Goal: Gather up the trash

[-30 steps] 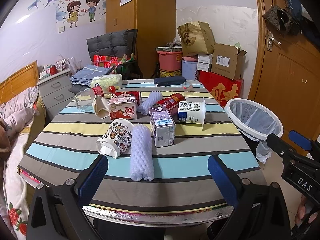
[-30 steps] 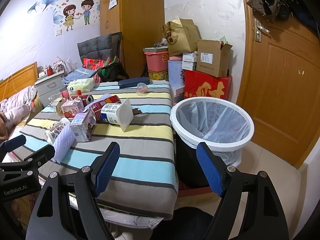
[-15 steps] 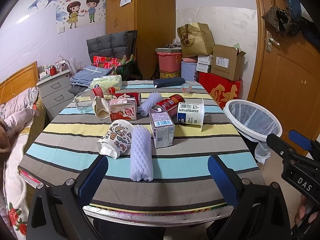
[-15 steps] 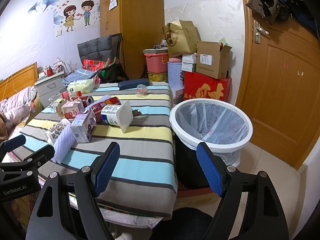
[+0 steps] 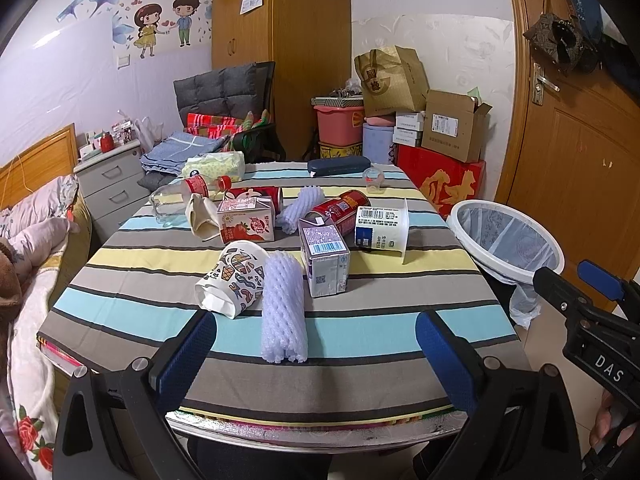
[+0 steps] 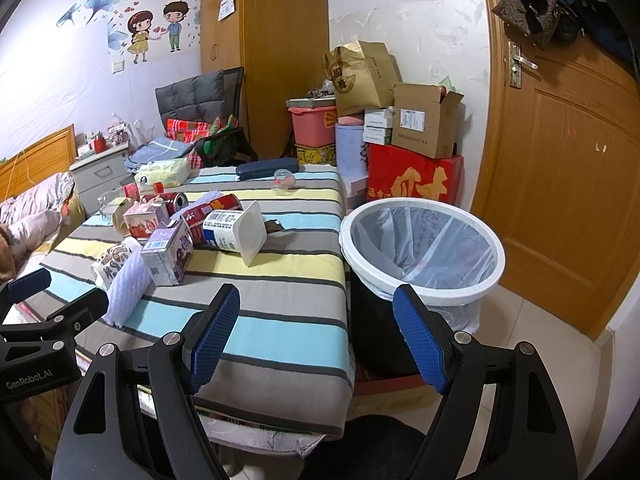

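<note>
Trash lies on the striped table [image 5: 360, 332]: a white foam net sleeve [image 5: 283, 306], a patterned paper cup [image 5: 232, 278] on its side, a purple carton [image 5: 325, 260], a white yogurt tub [image 5: 382, 228], a red can [image 5: 338, 210], a strawberry milk carton [image 5: 247, 225] and a clear bottle [image 5: 180, 198]. My left gripper [image 5: 314, 354] is open over the table's near edge, just short of the foam sleeve. My right gripper [image 6: 316, 336] is open above the table's near right corner. A white-rimmed bin [image 6: 422, 248] with a liner stands right of the table.
A dark case [image 5: 338, 166], a small clear cup [image 5: 373, 180] and a tissue pack [image 5: 214, 166] sit at the table's far end. Boxes [image 6: 416, 172] are stacked behind the bin. A wooden door [image 6: 560, 160] is at right, a bed [image 5: 28, 248] at left.
Both grippers have drifted slightly; the views shift a little. The objects on the table have not moved.
</note>
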Available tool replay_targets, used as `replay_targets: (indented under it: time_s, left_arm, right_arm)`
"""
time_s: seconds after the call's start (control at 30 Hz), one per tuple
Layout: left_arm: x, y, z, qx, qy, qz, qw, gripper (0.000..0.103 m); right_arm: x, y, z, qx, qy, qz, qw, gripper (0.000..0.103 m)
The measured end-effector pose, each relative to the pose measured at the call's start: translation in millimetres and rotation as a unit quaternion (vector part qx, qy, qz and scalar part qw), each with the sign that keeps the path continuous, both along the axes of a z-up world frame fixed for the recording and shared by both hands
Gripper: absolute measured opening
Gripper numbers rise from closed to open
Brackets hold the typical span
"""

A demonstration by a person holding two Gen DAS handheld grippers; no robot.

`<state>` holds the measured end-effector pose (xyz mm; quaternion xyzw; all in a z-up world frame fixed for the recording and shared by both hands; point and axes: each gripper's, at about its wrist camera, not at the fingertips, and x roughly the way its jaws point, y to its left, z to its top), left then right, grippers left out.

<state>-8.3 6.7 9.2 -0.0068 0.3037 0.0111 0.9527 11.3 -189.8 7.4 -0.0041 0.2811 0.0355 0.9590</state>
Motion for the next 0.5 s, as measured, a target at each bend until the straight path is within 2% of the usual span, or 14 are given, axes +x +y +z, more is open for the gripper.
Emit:
replay_targets:
  time_s: [0.5]
  left_arm:
    - [-0.1, -0.2, 3.0, 0.000, -0.001, 0.002, 1.0000, 0.101]
  right_arm:
    - [-1.4, 0.4, 0.5, -0.001, -0.001, 0.000, 1.000, 0.080]
